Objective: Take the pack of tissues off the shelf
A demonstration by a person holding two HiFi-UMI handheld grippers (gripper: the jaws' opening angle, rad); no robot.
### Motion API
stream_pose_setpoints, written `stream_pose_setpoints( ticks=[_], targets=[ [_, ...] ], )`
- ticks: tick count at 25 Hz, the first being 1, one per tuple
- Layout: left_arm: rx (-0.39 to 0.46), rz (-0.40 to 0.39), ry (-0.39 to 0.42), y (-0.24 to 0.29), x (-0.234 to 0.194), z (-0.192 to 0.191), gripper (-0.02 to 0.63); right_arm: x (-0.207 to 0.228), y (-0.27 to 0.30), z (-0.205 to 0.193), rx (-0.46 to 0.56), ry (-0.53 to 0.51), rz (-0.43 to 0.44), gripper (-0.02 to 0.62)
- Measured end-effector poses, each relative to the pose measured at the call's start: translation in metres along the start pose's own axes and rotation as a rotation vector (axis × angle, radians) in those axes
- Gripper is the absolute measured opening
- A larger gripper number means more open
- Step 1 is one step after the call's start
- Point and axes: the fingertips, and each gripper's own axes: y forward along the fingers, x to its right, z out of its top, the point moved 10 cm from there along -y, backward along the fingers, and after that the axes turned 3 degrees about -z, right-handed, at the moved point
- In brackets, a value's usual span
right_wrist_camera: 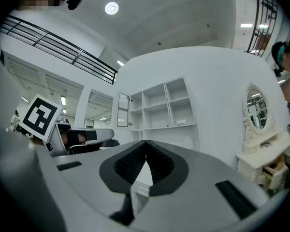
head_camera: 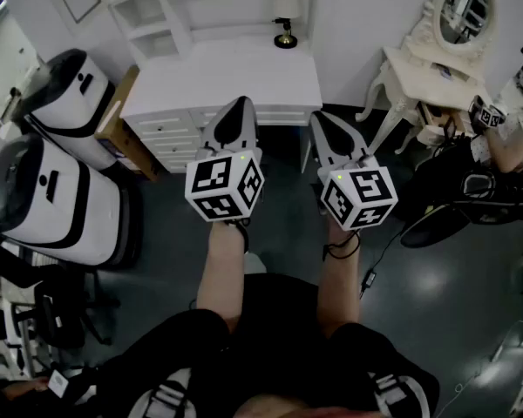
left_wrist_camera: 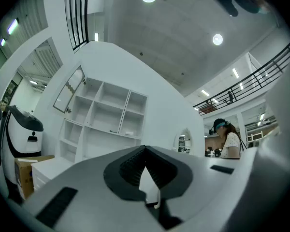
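Left tongs (head_camera: 239,103) and right tongs (head_camera: 321,117) are both closed and empty, held side by side in front of me with tips toward the white table (head_camera: 244,75). This is the approach step, with nothing reached yet. Beyond the table is the shelf (head_camera: 200,7) on the wall. The pack of tissues (right_wrist_camera: 180,121) is probably that small pale thing in the right column. It's too small to tell its long axis or facing. Next: step closer, lift one tongs, open it.

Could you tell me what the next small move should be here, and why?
Probably raise the right tool toward the shelf unit: that tool is shut, empty and well short of the shelves, where a small white item, possibly the tissues, rests.
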Motion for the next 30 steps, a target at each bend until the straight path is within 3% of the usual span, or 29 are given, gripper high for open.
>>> stream_pose_setpoints(
  ticks=[14,23,30],
  targets=[
    [-0.064,-0.004,-0.001,0.006,-0.003,-0.020,0.009,0.002,0.010,-0.026,-0.035,0.041,-0.010,0.018],
    [-0.113,-0.110,-0.046,0.044,0.016,-0.051,0.009,0.047,-0.006,-0.044,-0.078,0.073,-0.159,0.018],
    [-0.120,-0.123,-0.054,0.080,-0.001,-0.051,0.009,0.064,0.027,-0.045,-0.100,0.071,-0.173,0.018]
  ],
)
